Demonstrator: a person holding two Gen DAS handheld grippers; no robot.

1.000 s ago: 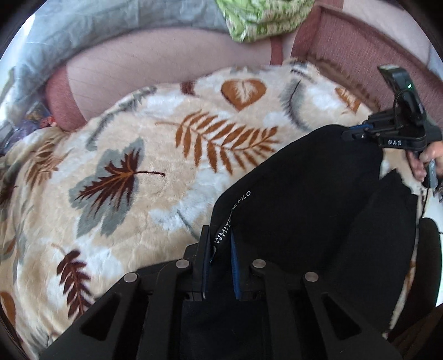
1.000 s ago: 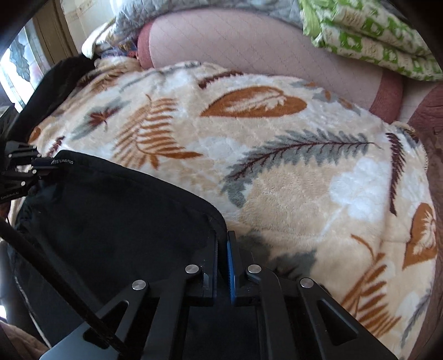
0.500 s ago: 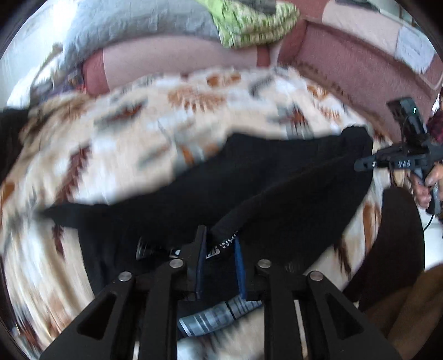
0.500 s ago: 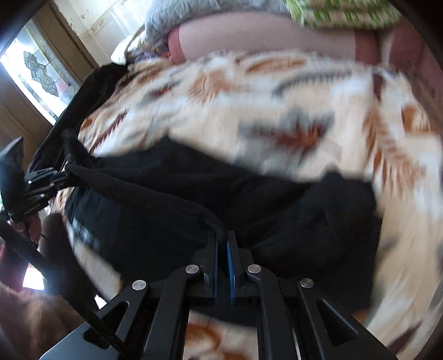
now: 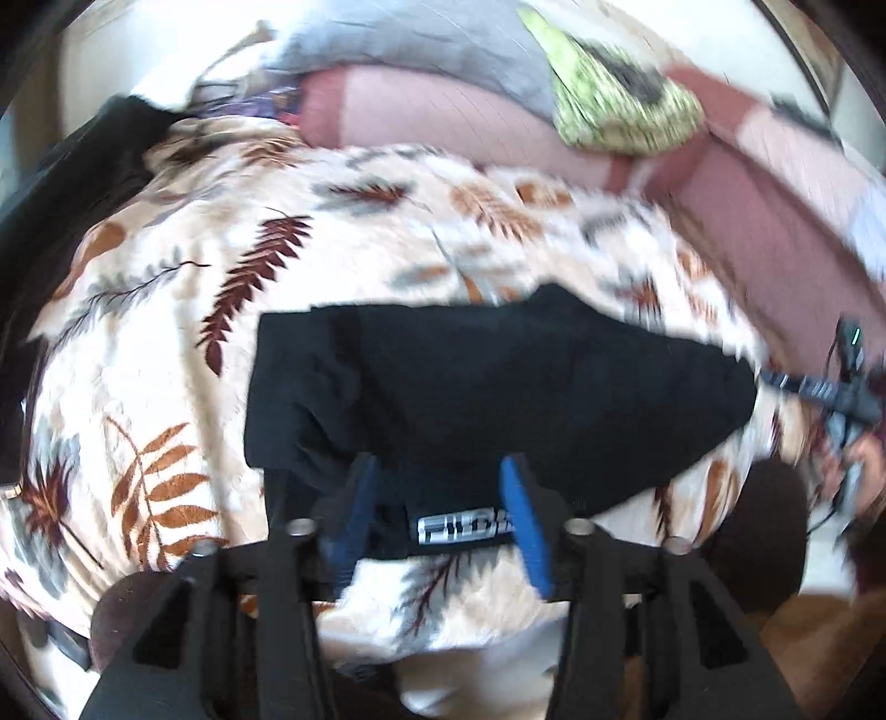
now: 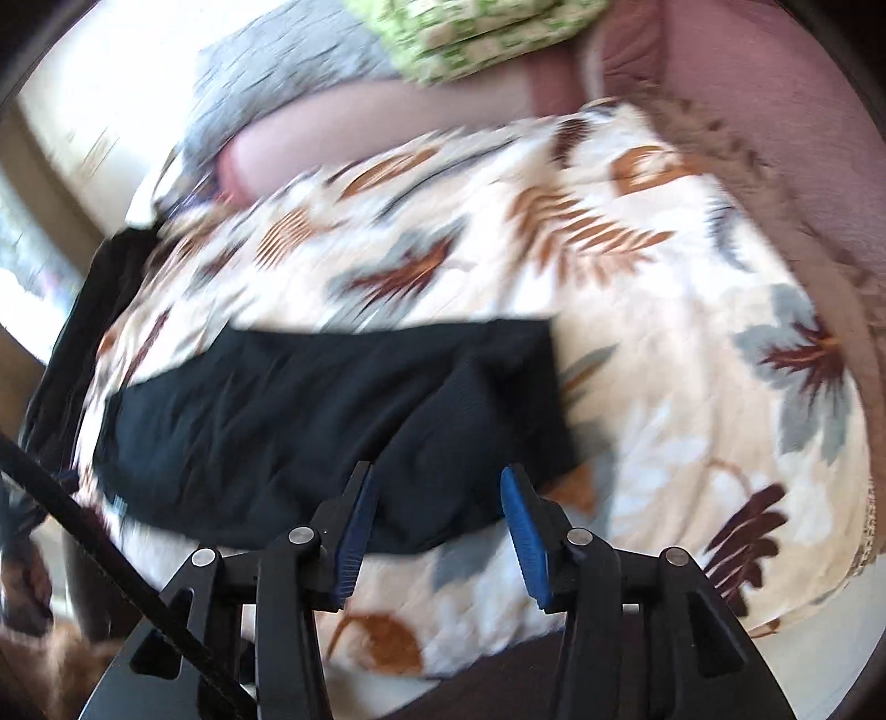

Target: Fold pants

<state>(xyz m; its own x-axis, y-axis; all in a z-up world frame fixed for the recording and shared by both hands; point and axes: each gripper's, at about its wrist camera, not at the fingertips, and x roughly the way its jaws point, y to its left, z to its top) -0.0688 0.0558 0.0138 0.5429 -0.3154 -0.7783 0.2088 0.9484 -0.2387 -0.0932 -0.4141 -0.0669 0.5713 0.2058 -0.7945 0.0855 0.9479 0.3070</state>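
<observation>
The black pants (image 5: 487,393) lie folded in a flat band on the leaf-print blanket (image 5: 166,310), with a silver logo label (image 5: 459,529) at their near edge. My left gripper (image 5: 440,515) is open, its blue pads spread just above that near edge, holding nothing. The right wrist view shows the same pants (image 6: 310,421) on the blanket (image 6: 692,387). My right gripper (image 6: 437,526) is open and empty over their near edge. The right gripper also shows at the far right of the left wrist view (image 5: 830,393).
A pink sofa back (image 5: 443,116) runs behind the blanket, with a grey quilt (image 5: 421,44) and a green patterned cushion (image 5: 620,111) on it. Another dark garment (image 5: 61,188) lies at the blanket's left edge. The blanket's front edge drops off close to both grippers.
Both grippers were shut on the pants' edge and carried it toward the near side. Now both have opened and let go, and the pants lie folded on the blanket.
</observation>
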